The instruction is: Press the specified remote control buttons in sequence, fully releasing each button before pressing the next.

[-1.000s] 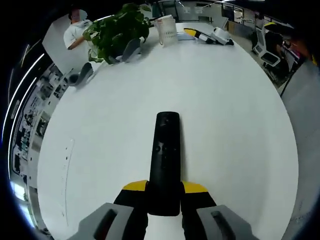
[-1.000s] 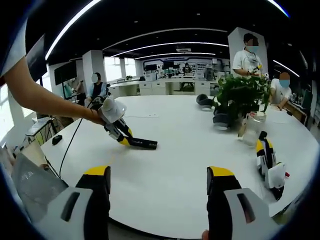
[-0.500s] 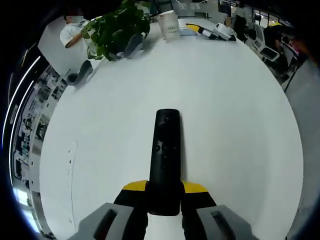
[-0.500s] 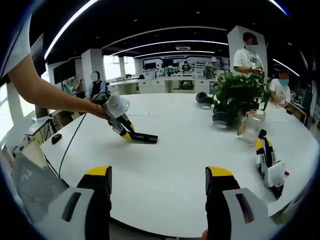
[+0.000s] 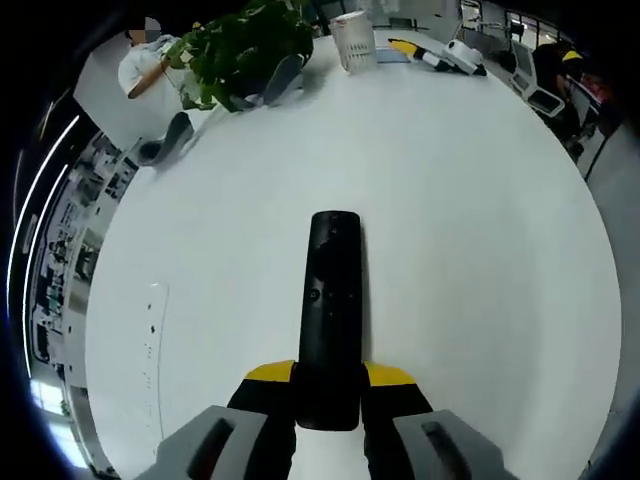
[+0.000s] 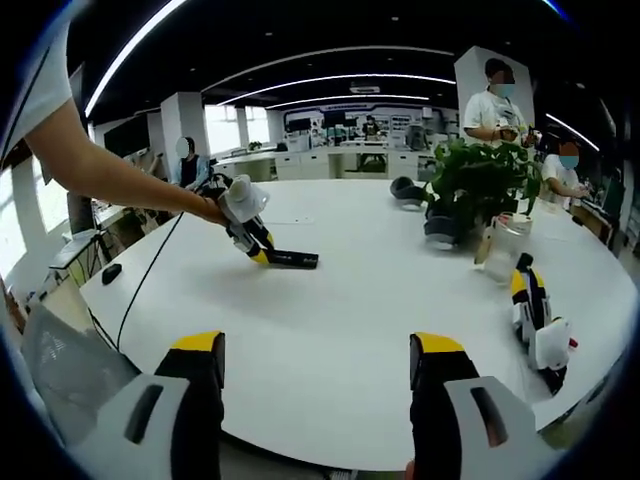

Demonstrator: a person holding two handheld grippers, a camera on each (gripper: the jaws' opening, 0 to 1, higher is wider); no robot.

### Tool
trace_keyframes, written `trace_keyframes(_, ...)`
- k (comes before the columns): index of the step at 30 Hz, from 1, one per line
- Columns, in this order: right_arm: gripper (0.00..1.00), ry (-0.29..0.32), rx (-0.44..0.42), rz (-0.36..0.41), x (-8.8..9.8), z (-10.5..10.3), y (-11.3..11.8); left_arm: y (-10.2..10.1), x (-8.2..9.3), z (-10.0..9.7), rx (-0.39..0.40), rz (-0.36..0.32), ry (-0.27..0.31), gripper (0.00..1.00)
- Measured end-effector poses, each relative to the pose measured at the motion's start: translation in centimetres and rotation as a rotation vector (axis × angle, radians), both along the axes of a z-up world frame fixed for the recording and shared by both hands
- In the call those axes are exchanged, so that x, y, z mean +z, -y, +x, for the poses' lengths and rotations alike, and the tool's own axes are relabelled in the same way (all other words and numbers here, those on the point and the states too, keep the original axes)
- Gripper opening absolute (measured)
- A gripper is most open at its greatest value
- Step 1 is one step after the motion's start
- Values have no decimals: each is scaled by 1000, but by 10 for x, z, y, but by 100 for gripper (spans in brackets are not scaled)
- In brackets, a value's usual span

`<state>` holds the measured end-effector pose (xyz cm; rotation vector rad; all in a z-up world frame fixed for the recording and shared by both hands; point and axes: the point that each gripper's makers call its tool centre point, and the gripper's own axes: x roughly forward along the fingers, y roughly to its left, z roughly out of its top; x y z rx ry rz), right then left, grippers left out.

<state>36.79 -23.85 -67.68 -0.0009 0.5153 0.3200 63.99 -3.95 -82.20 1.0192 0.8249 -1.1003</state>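
While clamping the near end of the black remote control (image 5: 330, 320) between its yellow-tipped jaws, left gripper (image 5: 329, 385) holding it lengthwise, pointing straight ahead over the white table (image 5: 480, 230). Right gripper (image 6: 316, 360) hanging with jaws spread wide and nothing between them, facing the left gripper (image 6: 262, 254) and remote (image 6: 292, 260) ahead to its left. Potted plant (image 6: 480, 185) sitting ahead to its right.

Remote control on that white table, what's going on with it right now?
A person holds a gripper in each hand. The left gripper is shut on the near end of the black remote control, keeping it low over the round white table. The right gripper is open, holding nothing, well back from the remote. A potted plant and a clear jar stand farther along the table.
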Motion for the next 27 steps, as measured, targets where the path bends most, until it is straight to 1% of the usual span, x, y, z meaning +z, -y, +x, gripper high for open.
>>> trace_keyframes(4, 78, -7, -2, -4, -1, 0, 0, 1, -1, 7, 2, -1, -8, 23)
trace_keyframes(9, 78, -5, -1, 6, 0, 0, -1, -2, -2, 20, 10, 12, 1, 23)
trace_keyframes(11, 78, -5, -7, -6, -1, 0, 1, -3, -3, 25, 0, 20, 9, 23)
trace_keyframes(15, 78, -8, -14, 1, -1, 0, 1, -5, -3, 36, 10, 29, 6, 24)
trace_keyframes(19, 78, -17, -11, -7, -2, -1, 1, -4, -3, 39, -1, 35, 3, 24)
trace_keyframes(20, 78, -16, -10, -5, -2, -1, 1, -4, -3, 39, 4, 32, -6, 24)
trace_keyframes(27, 78, -13, -10, -1, -1, -1, 1, -5, -3, 36, 4, 24, -27, 24)
